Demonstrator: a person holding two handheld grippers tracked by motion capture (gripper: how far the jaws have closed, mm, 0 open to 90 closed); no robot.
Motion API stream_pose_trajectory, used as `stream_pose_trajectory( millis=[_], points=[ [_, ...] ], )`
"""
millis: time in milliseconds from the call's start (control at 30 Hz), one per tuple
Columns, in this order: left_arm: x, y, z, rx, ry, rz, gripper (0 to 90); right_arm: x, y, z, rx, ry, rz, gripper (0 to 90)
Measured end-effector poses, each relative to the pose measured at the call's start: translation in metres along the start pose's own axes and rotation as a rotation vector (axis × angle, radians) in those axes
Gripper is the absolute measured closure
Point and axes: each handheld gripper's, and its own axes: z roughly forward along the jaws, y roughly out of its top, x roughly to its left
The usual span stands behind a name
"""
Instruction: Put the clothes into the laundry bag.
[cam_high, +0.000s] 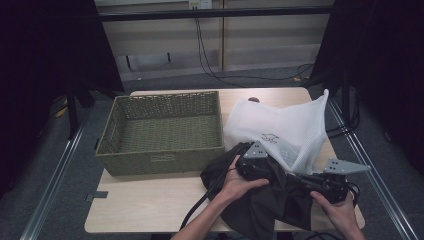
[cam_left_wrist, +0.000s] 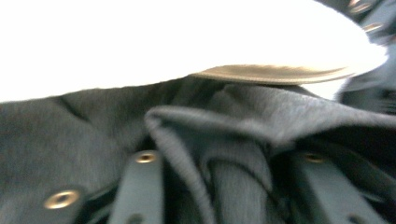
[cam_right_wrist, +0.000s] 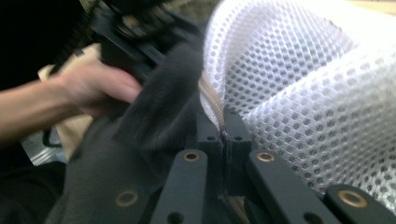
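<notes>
A white mesh laundry bag (cam_high: 280, 127) lies on the right side of the table, its mouth toward me. A dark garment (cam_high: 260, 205) is bunched at that mouth. My right gripper (cam_high: 299, 176) is shut on the bag's zipper edge; in the right gripper view the jaws (cam_right_wrist: 226, 140) meet on the tan zipper tape beside the mesh (cam_right_wrist: 303, 79). My left gripper (cam_high: 272, 172) is buried in the garment just left of it. Its jaws (cam_left_wrist: 229, 186) stand apart with a fold of the dark cloth (cam_left_wrist: 70, 140) lying between them, under the bag's rim (cam_left_wrist: 271, 73).
A green wicker basket (cam_high: 160, 150), nothing in it, stands on the left half of the wooden table (cam_high: 145, 205). Bare tabletop runs in front of the basket. Dark curtains and cables flank the table.
</notes>
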Motion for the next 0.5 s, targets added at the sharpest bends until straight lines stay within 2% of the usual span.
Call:
stream_pose_trajectory(
  millis=[100,167,233,267,333,400,433,467,500],
  points=[
    [-0.004,-0.003,-0.011,-0.005,-0.012,0.028,47.4,-0.005,-0.007,0.002,0.019,-0.019,0.013,88.4],
    [-0.005,-0.005,-0.022,-0.018,-0.037,0.032,41.9,-0.010,-0.010,0.002,0.020,-0.028,0.028,88.4],
    [-0.005,-0.006,-0.031,-0.016,-0.028,0.053,37.1,-0.011,-0.011,0.002,0.021,-0.030,0.035,88.4],
    [-0.005,-0.007,-0.036,-0.024,-0.041,0.053,34.8,-0.012,-0.012,0.003,0.026,-0.033,0.034,88.5],
    [-0.005,-0.009,-0.043,-0.027,-0.041,0.043,29.5,-0.013,-0.012,0.005,0.027,-0.029,0.034,88.5],
    [-0.005,-0.011,-0.048,-0.028,-0.047,0.047,27.8,-0.014,-0.013,0.006,0.024,-0.032,0.040,88.4],
    [-0.005,-0.012,-0.049,-0.047,-0.052,0.027,27.8,-0.015,-0.013,0.006,0.027,-0.031,0.040,88.4],
    [-0.004,-0.013,-0.051,-0.037,-0.050,0.032,28.4,-0.015,-0.013,0.006,0.028,-0.031,0.039,88.4],
    [-0.004,-0.013,-0.053,-0.045,-0.051,0.035,32.5,-0.015,-0.013,0.006,0.026,-0.030,0.037,88.4]
  ],
)
